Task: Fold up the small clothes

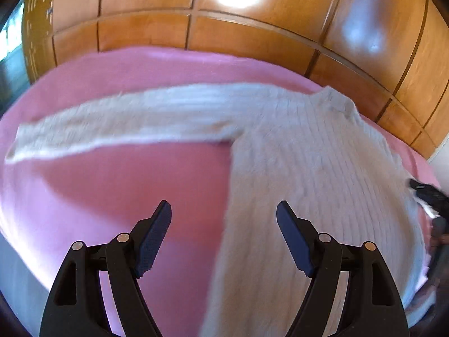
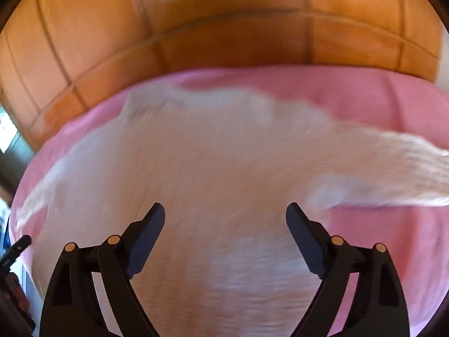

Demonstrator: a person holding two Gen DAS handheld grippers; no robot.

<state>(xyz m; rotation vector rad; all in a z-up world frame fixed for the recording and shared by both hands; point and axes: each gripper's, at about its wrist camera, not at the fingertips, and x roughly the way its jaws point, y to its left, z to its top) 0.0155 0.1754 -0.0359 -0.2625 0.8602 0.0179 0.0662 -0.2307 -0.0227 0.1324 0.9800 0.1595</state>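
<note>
Sweater (image 1: 308,174) flat on pink bedspread (image 1: 112,185), sleeve (image 1: 126,123) stretched out; left gripper (image 1: 223,237) spread, empty, over side hem | right gripper (image 2: 225,241) spread, empty, above sweater body | advice: pinch sleeve cuff, fold across body.

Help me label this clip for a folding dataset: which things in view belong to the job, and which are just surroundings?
Part of the job:
- white knit sweater, spread flat with sleeves out
- left gripper, open, holding nothing
- right gripper, open, holding nothing

Just there:
- pink blanket under the sweater
- wooden wardrobe panels behind
</note>
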